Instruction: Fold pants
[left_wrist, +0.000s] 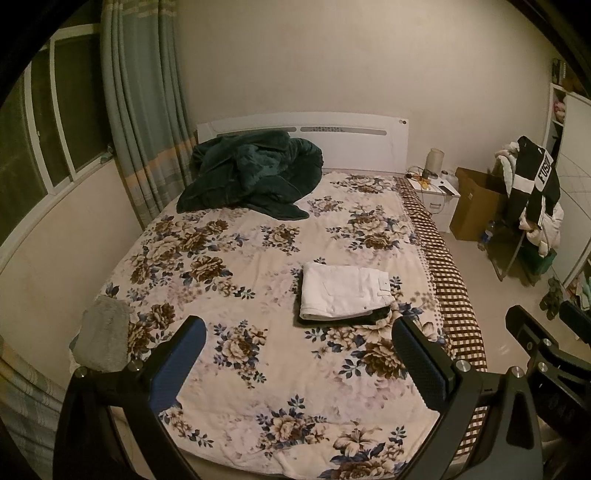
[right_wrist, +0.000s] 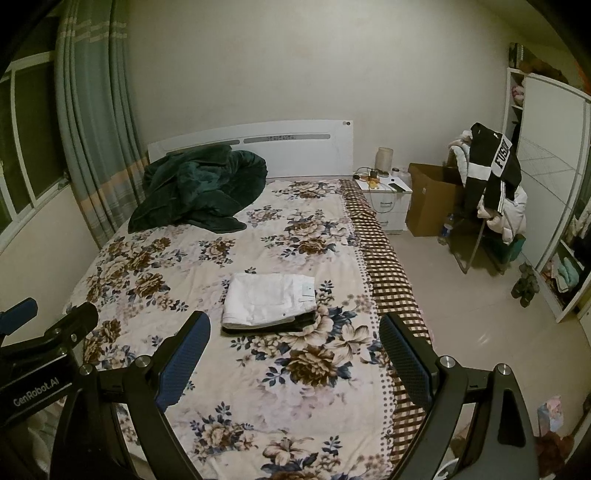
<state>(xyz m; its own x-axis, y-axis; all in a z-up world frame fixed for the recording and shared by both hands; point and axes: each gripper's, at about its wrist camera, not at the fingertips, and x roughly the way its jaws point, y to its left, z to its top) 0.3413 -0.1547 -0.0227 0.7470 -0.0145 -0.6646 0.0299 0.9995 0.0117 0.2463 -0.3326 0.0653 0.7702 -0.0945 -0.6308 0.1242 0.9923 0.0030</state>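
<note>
Judging by the neat stack, the folding appears done. Nearest, the left gripper (left_wrist: 299, 354) and right gripper (right_wrist: 295, 350) are held wide apart and empty above the bed's foot edge. The white pants (left_wrist: 341, 295) lie folded on a dark garment (left_wrist: 376, 316) toward the bed's (left_wrist: 258, 387) right edge. Bare cover is left around them; a green blanket (left_wrist: 247, 173) is heaped at the far left corner.

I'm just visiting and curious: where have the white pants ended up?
The folded white pants lie on the floral bedspread, stacked on a dark garment, toward the bed's right side, ahead of both open grippers.
</note>
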